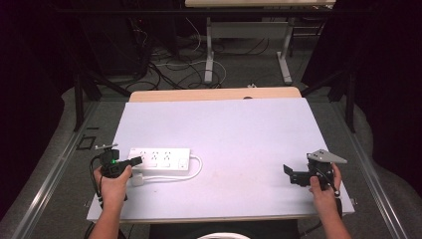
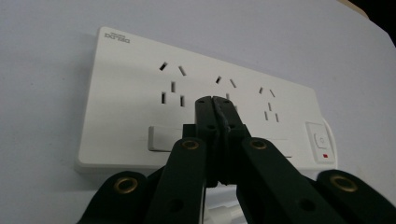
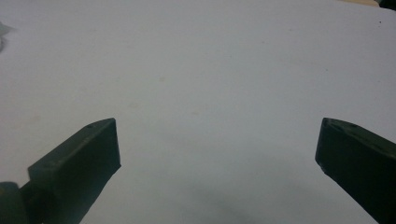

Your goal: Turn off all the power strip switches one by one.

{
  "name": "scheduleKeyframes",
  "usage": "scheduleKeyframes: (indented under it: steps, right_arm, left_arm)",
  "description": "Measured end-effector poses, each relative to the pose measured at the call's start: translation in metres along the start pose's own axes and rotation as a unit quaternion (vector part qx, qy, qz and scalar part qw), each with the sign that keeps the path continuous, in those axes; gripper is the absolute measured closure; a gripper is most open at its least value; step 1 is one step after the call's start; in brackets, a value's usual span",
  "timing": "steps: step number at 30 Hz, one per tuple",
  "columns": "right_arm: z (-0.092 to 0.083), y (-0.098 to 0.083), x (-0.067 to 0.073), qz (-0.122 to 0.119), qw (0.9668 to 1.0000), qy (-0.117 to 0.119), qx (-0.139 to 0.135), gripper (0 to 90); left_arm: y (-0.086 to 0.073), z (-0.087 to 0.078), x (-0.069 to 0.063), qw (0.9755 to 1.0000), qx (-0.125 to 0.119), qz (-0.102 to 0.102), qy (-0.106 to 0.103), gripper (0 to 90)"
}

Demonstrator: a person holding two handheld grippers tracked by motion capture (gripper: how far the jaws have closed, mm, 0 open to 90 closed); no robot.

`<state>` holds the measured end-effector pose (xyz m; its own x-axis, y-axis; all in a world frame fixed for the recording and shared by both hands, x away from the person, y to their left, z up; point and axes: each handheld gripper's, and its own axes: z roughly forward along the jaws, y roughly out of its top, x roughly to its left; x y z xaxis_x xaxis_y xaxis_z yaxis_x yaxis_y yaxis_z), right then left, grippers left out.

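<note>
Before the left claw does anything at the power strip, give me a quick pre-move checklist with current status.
1. Left claw shut, nothing between its jaws: ok.
2. Left claw over the power strip, tips above the sockets: ok; whether they touch it: cannot tell.
3. Strip lying flat on the table, sockets up: ok.
4. Switch in view, with a red mark below it; on or off: cannot tell.
5. Cord looped on the near side of the strip, plug beside the left hand, not in a socket: ok.
6. Right claw open, empty, away from the strip: ok.
</note>
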<state>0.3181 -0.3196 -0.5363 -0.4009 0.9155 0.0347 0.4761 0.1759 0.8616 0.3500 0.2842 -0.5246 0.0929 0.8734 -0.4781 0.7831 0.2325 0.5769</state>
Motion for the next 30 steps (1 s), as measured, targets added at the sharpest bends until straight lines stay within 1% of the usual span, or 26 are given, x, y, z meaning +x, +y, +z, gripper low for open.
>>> scheduleKeyframes:
  steps: [1,2,3,4,5,6,8,9,11,12,13,14,15,16,17,18,19,20,21,22,23,24,25,27,28,30]
  right_arm:
    - [0.000,0.000,0.000,0.000,1.0000,0.000,0.000,0.0]
    - [0.000,0.000,0.000,0.001,1.0000,0.000,0.000,0.0]
    - [0.000,0.000,0.000,0.000,1.0000,-0.001,0.000,0.0]
    - [0.000,0.000,0.000,0.000,1.0000,-0.001,-0.001,0.0]
    - [0.000,0.000,0.000,0.000,1.0000,-0.001,-0.001,0.0]
    - [0.000,0.000,0.000,0.000,1.0000,-0.001,0.000,0.0]
    - [-0.001,0.000,0.000,0.002,1.0000,-0.001,0.001,0.0]
    - [0.000,0.000,0.000,0.005,1.0000,0.001,0.002,0.0]
    - [-0.001,0.000,0.000,0.004,1.0000,0.001,0.001,0.0]
    - [-0.001,0.000,0.000,0.004,1.0000,0.001,0.001,0.0]
    - [-0.001,0.000,0.000,0.004,1.0000,0.001,0.001,0.0]
    - [-0.001,0.000,0.000,0.004,1.0000,0.001,0.001,0.0]
    - [-0.001,0.000,0.000,0.004,1.0000,0.001,0.001,0.0]
    - [0.000,0.000,0.000,0.004,1.0000,-0.002,-0.001,0.0]
    - [0.000,0.000,0.001,0.005,1.0000,-0.003,-0.003,0.0]
    - [-0.001,0.000,0.000,0.004,1.0000,0.001,0.001,0.0]
    - [-0.001,0.000,0.000,0.004,1.0000,0.001,0.000,0.0]
    - [0.000,0.000,0.000,0.003,1.0000,-0.005,-0.005,0.0]
    - [0.000,0.000,0.000,0.004,1.0000,-0.005,-0.004,0.0]
    - [0.000,0.000,0.000,0.004,1.0000,-0.005,-0.003,0.0]
    - [-0.001,0.000,0.000,0.003,1.0000,-0.001,0.001,0.0]
    - [-0.001,0.000,0.000,0.002,1.0000,-0.001,0.000,0.0]
    - [-0.001,0.000,0.000,0.002,1.0000,-0.001,0.000,0.0]
    - [-0.001,0.000,0.000,0.003,1.0000,-0.001,0.001,0.0]
    - [-0.001,0.000,0.000,0.003,1.0000,-0.001,0.001,0.0]
    - [-0.001,0.000,0.000,0.002,1.0000,-0.001,0.000,0.0]
  left_arm:
    - [0.000,0.000,0.001,1.0000,-0.004,-0.003,-0.003,90.0]
    - [0.000,0.000,0.002,1.0000,-0.003,-0.002,0.004,90.0]
    - [0.000,0.001,0.004,1.0000,-0.005,0.000,0.003,90.0]
    - [0.000,0.001,0.005,1.0000,-0.004,-0.005,0.005,90.0]
    - [0.000,0.000,0.006,1.0000,0.001,-0.002,0.005,90.0]
    - [0.000,0.000,0.006,0.9999,0.002,-0.009,0.005,90.0]
    - [0.000,0.001,0.006,0.9999,-0.005,-0.011,0.004,90.0]
    - [0.000,0.000,0.007,1.0000,0.000,-0.006,0.006,90.0]
    - [0.000,0.000,0.008,1.0000,0.000,-0.006,0.007,90.0]
    - [0.000,0.000,0.008,0.9999,-0.002,-0.011,0.006,90.0]
    - [-0.001,0.000,0.009,0.9999,-0.001,-0.011,0.008,90.0]
    - [0.000,-0.001,0.010,0.9999,0.000,-0.007,0.010,90.0]
    - [0.000,0.000,0.011,0.9999,0.000,-0.008,0.007,90.0]
    - [0.000,0.000,0.012,0.9999,-0.001,-0.008,0.010,90.0]
    - [0.000,-0.002,0.013,0.9999,0.013,-0.005,0.009,90.0]
    - [0.000,-0.001,0.014,0.9999,0.003,-0.007,0.013,90.0]
    - [0.000,0.000,0.013,0.9998,0.001,-0.016,0.012,90.0]
    - [0.000,-0.001,0.015,0.9999,0.006,-0.009,0.013,90.0]
    - [0.000,0.000,0.015,0.9997,0.000,-0.019,0.014,90.0]
    - [0.000,0.000,0.016,0.9997,0.002,-0.018,0.015,90.0]
    - [0.000,-0.001,0.019,0.9998,0.010,-0.005,0.017,90.0]
    - [-0.001,0.000,0.018,0.9997,0.006,-0.019,0.015,90.0]
    - [0.000,0.000,0.019,0.9996,0.012,-0.020,0.013,90.0]
    - [-0.001,0.002,0.018,0.9995,0.006,-0.025,0.018,90.0]
    - [-0.001,0.003,0.018,0.9996,0.005,-0.023,0.015,90.0]
    - [-0.001,0.002,0.017,0.9995,0.010,-0.024,0.017,90.0]
